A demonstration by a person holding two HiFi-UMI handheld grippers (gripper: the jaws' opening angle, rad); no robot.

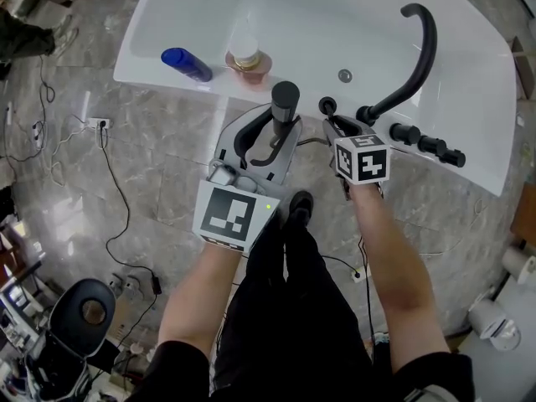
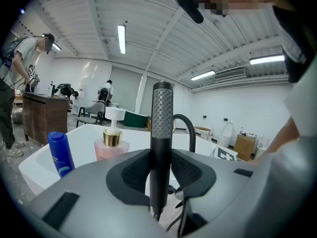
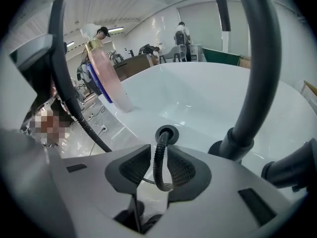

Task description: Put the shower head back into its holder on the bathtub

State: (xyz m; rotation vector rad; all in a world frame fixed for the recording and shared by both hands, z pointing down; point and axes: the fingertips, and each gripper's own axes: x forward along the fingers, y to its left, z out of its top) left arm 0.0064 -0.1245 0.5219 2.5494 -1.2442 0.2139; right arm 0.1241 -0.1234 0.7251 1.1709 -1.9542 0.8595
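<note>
Left tongs (image 2: 161,175) clamp the shower head (image 2: 162,113) upright.

Bathtub (image 1: 335,15): far rim cut off by the frame's top edge.
Shower head (image 1: 285,99): handle's lower end hidden inside the left gripper (image 1: 266,141).
Hose (image 3: 158,157): lower run lost behind the right gripper (image 1: 345,128).
Blue bottle (image 1: 186,64): label print too small to read.
Spout (image 3: 257,73): top cropped.

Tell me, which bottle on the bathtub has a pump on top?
The pink bottle, with a gold collar and a white pump. It stands just right of the blue bottle, which has only a plain blue cap.
</note>
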